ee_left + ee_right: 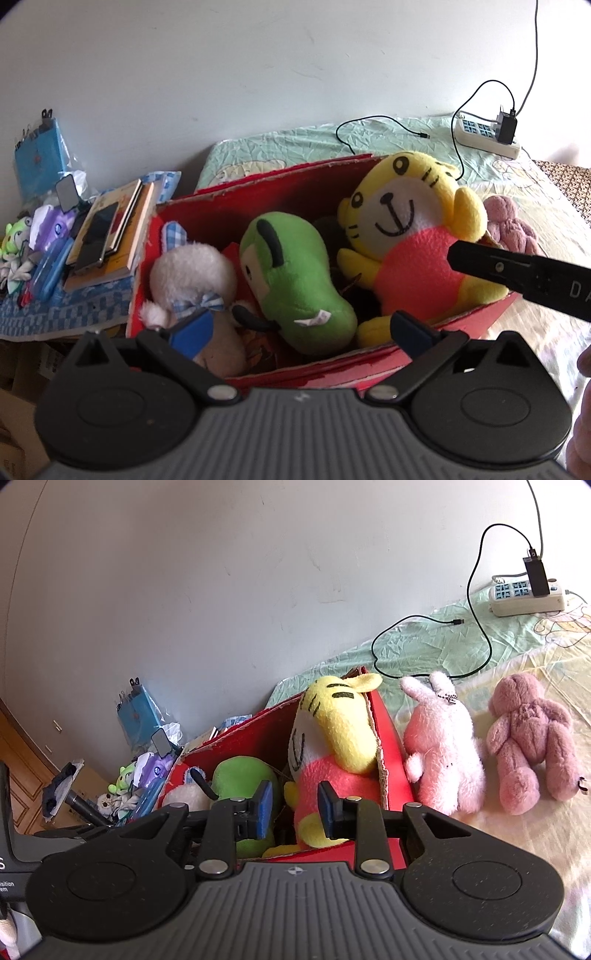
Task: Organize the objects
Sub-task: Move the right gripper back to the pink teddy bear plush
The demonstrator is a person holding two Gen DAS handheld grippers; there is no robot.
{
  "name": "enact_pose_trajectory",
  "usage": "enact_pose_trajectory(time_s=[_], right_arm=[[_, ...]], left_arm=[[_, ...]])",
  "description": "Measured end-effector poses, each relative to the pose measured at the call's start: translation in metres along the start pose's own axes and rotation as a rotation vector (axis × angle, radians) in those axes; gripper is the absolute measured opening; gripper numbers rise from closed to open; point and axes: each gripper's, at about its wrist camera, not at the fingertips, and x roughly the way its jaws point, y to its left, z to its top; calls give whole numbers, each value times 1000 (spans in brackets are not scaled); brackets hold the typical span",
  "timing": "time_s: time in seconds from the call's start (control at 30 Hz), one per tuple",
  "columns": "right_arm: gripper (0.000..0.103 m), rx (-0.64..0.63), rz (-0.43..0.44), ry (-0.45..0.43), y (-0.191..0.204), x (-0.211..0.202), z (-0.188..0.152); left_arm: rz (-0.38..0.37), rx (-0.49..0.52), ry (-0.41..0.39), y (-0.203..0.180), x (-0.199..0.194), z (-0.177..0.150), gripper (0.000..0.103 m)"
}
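Observation:
A red cardboard box on the bed holds a white plush, a green plush and a yellow tiger plush in a pink shirt. My left gripper hovers wide open over the box's near wall, holding nothing. My right gripper is open by a narrow gap just in front of the tiger, and nothing is pinched between its pads. One of its black fingers reaches beside the tiger's body. A pink bunny and a mauve teddy lie on the bed right of the box.
A power strip with a black charger and a looping cable lies at the bed's far side by the wall. Left of the box are stacked books, a blue pouch and small clutter. A hand edge shows at the lower right.

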Motion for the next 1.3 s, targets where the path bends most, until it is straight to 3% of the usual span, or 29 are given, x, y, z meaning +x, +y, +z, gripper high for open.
enact_pose_trajectory(time_s=[0.5,0.8,1.3], right_arm=[[32,-7,17,-34,6,-19,-6],[32,23,38,3,1,-29,-16],[32,103,-61,29,-31,-46,-31]], left_arm=[[-5,-16,30,-2,-21,-9,102],[-50,-5,89,-16,-14,-21,102],[-135,78,173,-60,14,-32,102]])
